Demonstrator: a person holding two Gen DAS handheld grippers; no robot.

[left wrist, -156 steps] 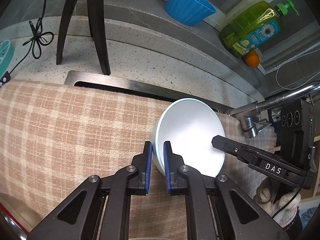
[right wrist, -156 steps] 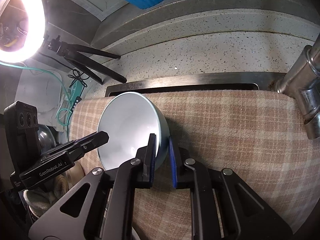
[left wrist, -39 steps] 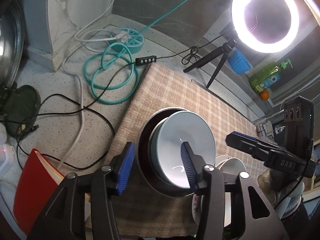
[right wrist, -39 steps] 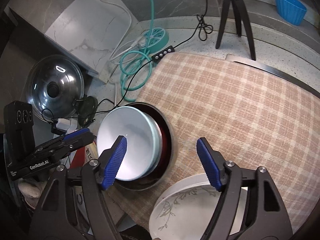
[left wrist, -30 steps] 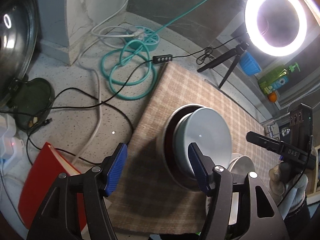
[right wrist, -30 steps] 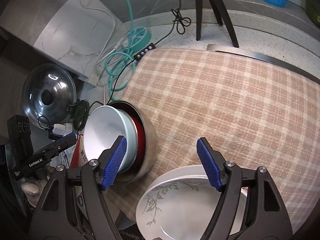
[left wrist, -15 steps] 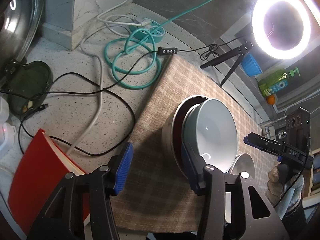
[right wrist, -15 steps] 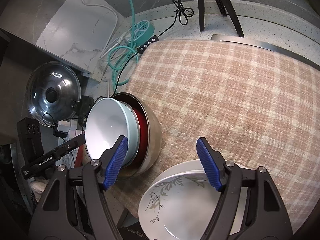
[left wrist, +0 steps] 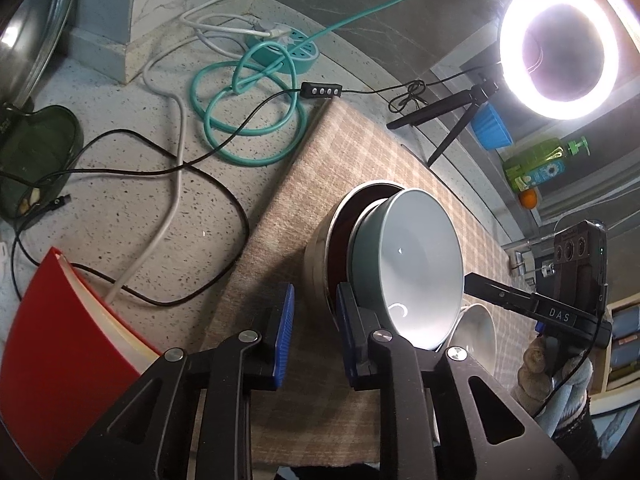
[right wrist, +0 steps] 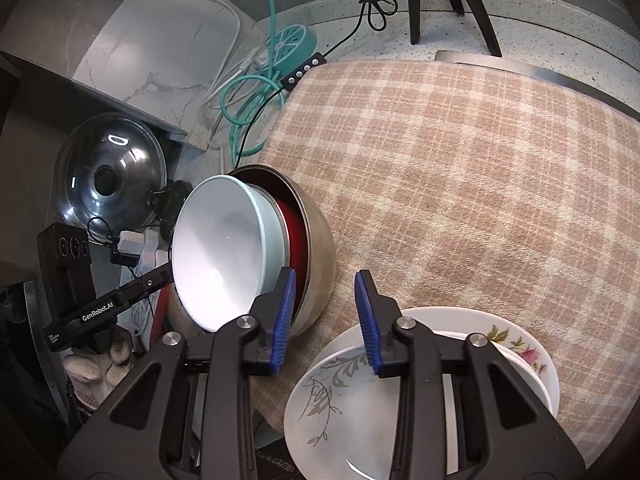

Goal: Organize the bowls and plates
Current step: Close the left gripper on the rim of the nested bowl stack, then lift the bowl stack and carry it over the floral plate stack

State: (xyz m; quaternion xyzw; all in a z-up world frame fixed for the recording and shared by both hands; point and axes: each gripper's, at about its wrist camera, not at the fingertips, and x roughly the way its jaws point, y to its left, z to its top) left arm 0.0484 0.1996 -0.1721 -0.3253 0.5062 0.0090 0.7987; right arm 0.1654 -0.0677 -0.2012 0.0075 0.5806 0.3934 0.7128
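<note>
A pale blue bowl (left wrist: 412, 264) sits nested in a red bowl (left wrist: 348, 220) inside a steel bowl (left wrist: 316, 256) on the checked cloth. The same stack shows in the right wrist view: pale blue bowl (right wrist: 220, 248), red bowl (right wrist: 294, 236), steel bowl (right wrist: 320, 248). My left gripper (left wrist: 314, 336) is open, its jaws on either side of the stack's near rim. My right gripper (right wrist: 326, 318) is open beside the steel bowl, above a floral plate (right wrist: 332, 404) stacked on another floral plate (right wrist: 524, 356).
The checked cloth (right wrist: 460, 184) covers the sink area. A ring light (left wrist: 558, 44) on a tripod, a blue cup (left wrist: 490, 128) and a green soap bottle (left wrist: 538, 164) stand at the back. Cables (left wrist: 248, 120), a red book (left wrist: 52, 344) and a pot lid (right wrist: 110, 176) lie to the left.
Both grippers were shut on the pale blue bowl's rim; it now sits nested in the red and steel bowls and both are open. Their jaws have since narrowed and closed in on the stack.
</note>
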